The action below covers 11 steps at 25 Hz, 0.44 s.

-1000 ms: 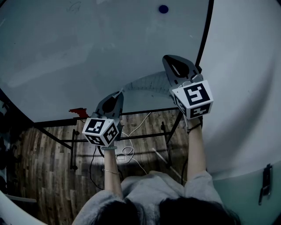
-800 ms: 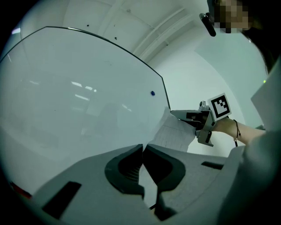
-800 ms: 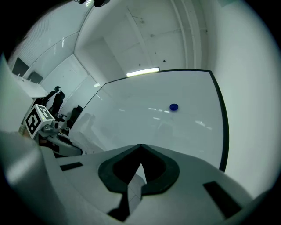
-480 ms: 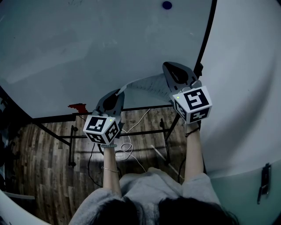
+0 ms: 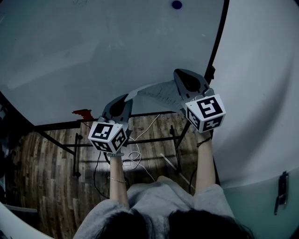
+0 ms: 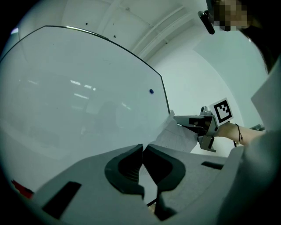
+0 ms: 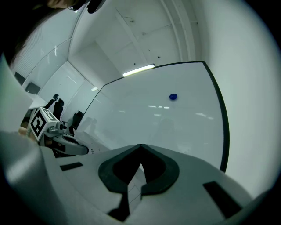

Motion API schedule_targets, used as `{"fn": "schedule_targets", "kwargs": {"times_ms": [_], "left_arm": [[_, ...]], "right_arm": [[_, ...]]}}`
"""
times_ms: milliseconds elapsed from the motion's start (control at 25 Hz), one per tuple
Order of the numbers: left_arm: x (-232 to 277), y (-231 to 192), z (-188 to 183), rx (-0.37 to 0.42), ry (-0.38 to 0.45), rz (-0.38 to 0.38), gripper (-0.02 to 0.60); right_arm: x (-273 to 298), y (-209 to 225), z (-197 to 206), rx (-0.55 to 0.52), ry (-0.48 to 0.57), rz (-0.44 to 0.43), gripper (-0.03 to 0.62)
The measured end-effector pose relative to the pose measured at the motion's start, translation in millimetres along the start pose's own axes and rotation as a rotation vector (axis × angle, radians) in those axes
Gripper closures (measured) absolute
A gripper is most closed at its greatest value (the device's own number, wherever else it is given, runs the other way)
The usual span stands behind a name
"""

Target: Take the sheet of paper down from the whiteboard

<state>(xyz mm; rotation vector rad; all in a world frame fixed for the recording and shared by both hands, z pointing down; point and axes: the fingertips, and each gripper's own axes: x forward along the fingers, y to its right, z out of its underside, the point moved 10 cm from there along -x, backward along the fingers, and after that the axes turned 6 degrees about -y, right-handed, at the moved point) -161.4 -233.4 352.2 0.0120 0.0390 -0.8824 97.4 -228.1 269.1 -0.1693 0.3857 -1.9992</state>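
Left gripper (image 5: 125,100) and right gripper (image 5: 183,77) each pinch the sheet of paper (image 5: 156,91) between closed fingers (image 6: 125,167); it looks free of the whiteboard (image 5: 93,56).

Whiteboard (image 5: 93,56) blocks the front; black stand bars (image 5: 154,140) cross below.

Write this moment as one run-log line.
left gripper: shut on sheet of paper | right gripper: shut on same sheet | blue magnet: on whiteboard, above sheet
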Motion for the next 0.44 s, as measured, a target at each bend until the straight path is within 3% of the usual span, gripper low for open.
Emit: {"fn": "schedule_targets", "kwargs": {"times_ms": [440], "left_arm": [[1,12,3,0.012,-0.013,0.037,0.575]], "right_arm": [[-13,6,3,0.004,-0.003,0.025,0.594]]}}
